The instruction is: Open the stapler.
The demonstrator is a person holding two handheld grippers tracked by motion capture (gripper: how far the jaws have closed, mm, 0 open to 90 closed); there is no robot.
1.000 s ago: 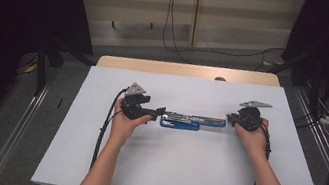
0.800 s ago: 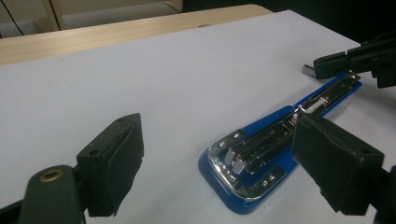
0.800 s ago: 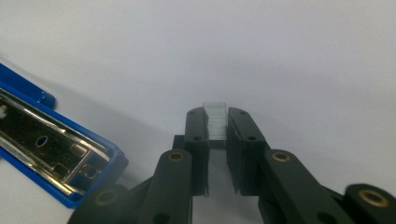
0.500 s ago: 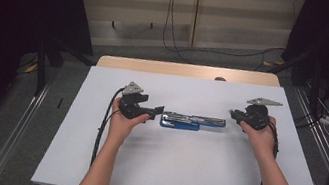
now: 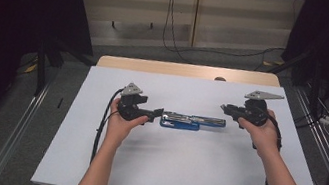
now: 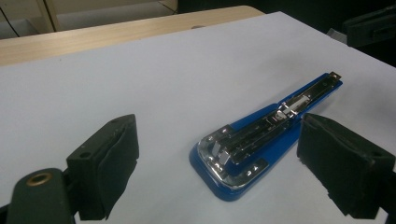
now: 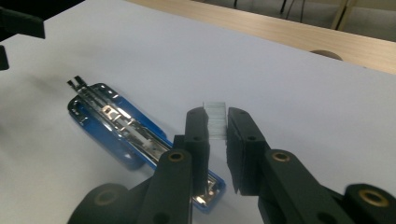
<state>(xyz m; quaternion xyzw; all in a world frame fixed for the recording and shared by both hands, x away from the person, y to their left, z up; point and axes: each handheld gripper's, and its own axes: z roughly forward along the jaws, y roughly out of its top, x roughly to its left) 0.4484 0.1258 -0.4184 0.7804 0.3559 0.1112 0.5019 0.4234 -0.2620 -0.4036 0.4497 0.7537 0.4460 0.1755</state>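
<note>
We are loading the opened blue stapler [image 5: 192,122] lying mid-worktop [image 5: 188,177]: right tongs [image 7: 218,122] pinch a staple strip [image 7: 215,119] beside it; left tongs [image 6: 217,163], just spreading, straddle its base. Next, lower the strip squarely into the stapler's channel.

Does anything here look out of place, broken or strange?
Nothing looks damaged. The blue stapler lies swung fully open, flat on the white table, its metal staple channel exposed. The right gripper holds a small strip of silver staples above it; that looks deliberate.

Grey floor [image 5: 3,136], wooden cabinets [image 5: 184,20] behind, dark curtains [image 5: 7,20] flanking.
</note>
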